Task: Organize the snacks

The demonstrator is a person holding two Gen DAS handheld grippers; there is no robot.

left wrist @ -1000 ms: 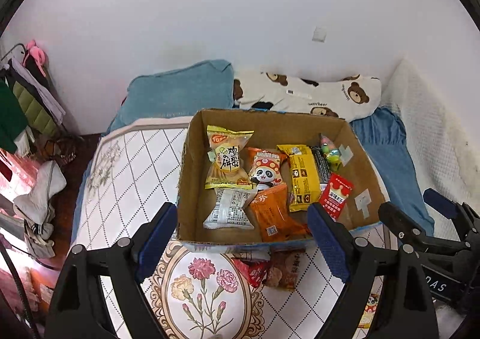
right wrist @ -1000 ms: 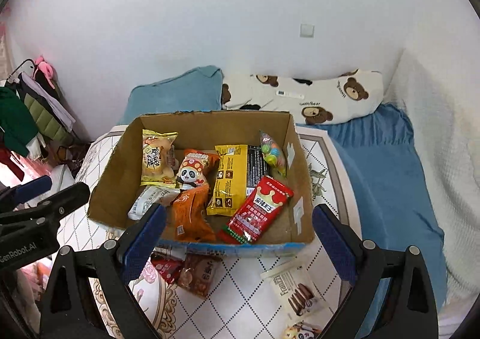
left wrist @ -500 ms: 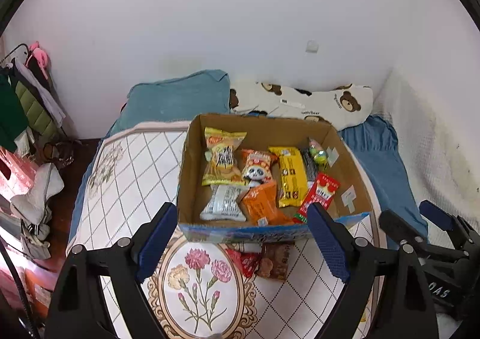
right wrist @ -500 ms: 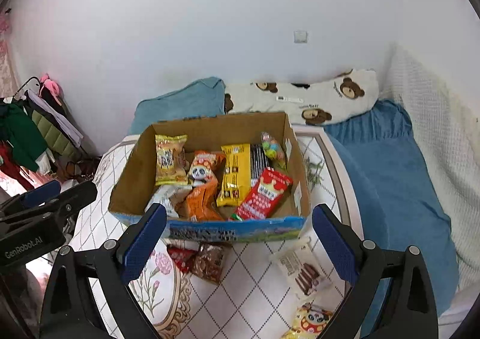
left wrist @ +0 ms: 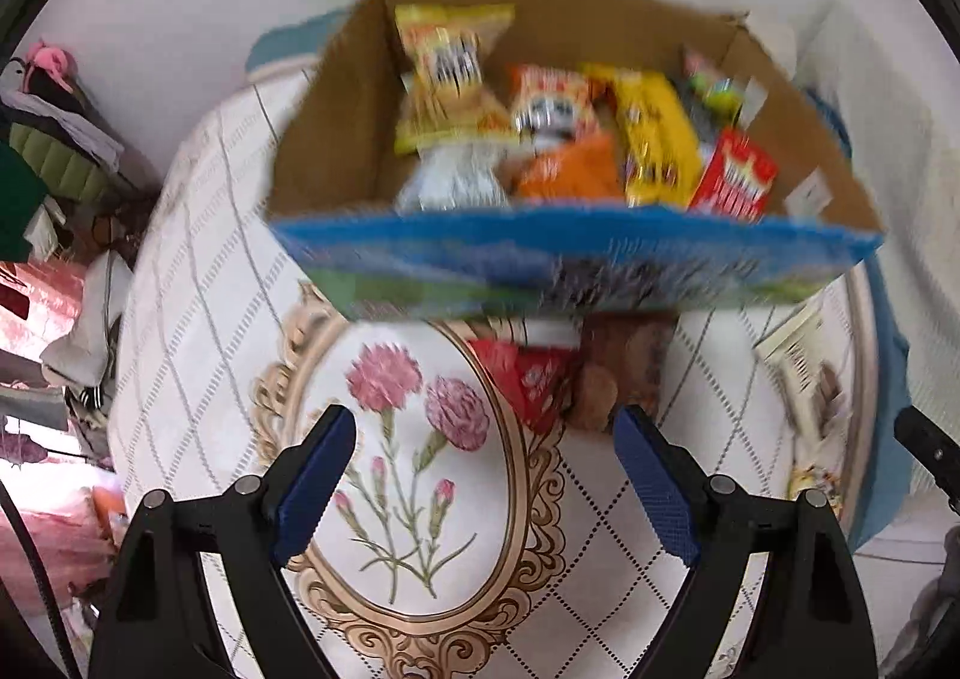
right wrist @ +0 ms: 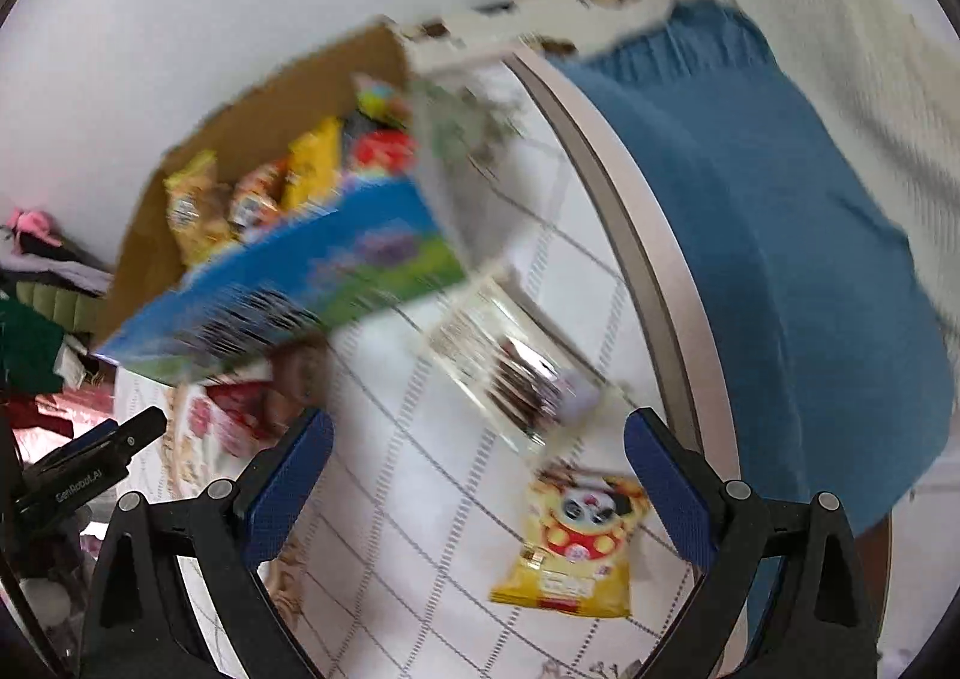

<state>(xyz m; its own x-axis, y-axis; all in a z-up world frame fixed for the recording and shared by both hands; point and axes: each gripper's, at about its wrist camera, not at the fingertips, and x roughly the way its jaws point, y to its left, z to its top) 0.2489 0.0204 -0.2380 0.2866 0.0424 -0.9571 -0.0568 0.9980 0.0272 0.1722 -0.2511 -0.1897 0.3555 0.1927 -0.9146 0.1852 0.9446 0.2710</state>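
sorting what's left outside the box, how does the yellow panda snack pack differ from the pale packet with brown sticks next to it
The yellow panda pack is bright yellow with a cartoon panda; the pale packet is whitish with dark brown sticks printed on it. The panda pack lies nearer the right tongs, between their open tips; the pale packet lies farther off, by the cardboard box. Both lie flat on the quilted cover, outside the box.

One cardboard box [left wrist: 576,259]; seven snack packets inside [left wrist: 654,138]; four packets outside [right wrist: 570,547].
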